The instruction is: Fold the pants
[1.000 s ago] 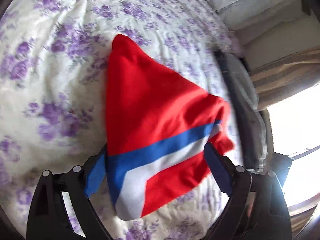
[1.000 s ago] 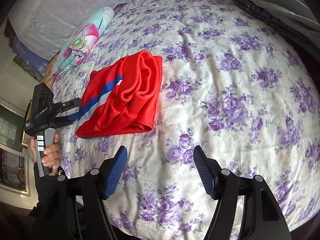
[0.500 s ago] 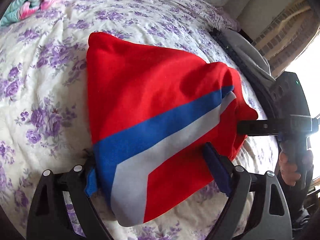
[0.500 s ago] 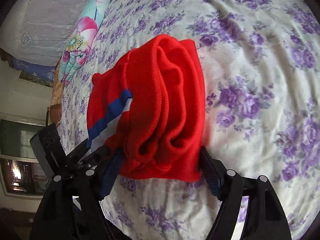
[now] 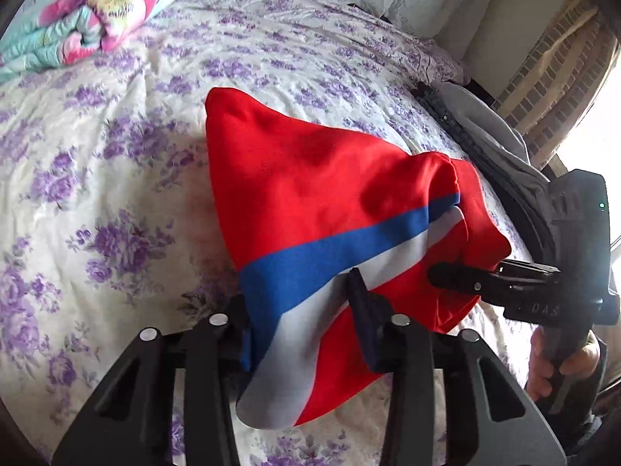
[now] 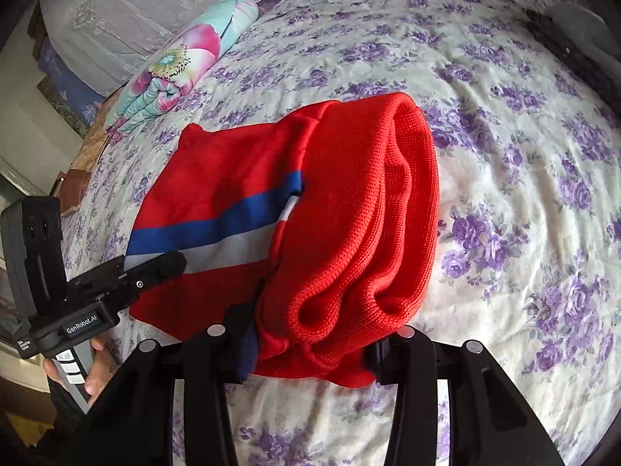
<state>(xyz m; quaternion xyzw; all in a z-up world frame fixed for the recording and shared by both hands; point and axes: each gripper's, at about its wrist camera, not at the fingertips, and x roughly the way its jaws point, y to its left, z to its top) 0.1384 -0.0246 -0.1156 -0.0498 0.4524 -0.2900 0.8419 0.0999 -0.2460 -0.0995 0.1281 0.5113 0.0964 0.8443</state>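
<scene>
With my left gripper (image 5: 299, 330) clamped on the striped corner and my right gripper (image 6: 310, 345) clamped on the waistband, I hold the folded pants (image 5: 330, 209) over the bedspread (image 5: 116, 178) for alignment.

Folded red pants (image 5: 318, 202), blue-white stripe, on bedspread (image 5: 116, 155).

Folded pants on the bed, a gripper at each near end

We see the pants (image 5: 330, 209) lying mid-bedspread (image 5: 116, 178); our left gripper (image 5: 300, 310) clamps their near edge, our right gripper (image 6: 310, 334) the bunched end to its right, a rolled blanket (image 6: 182, 62) far left, a jacket (image 5: 489, 136) along the far right edge.
</scene>
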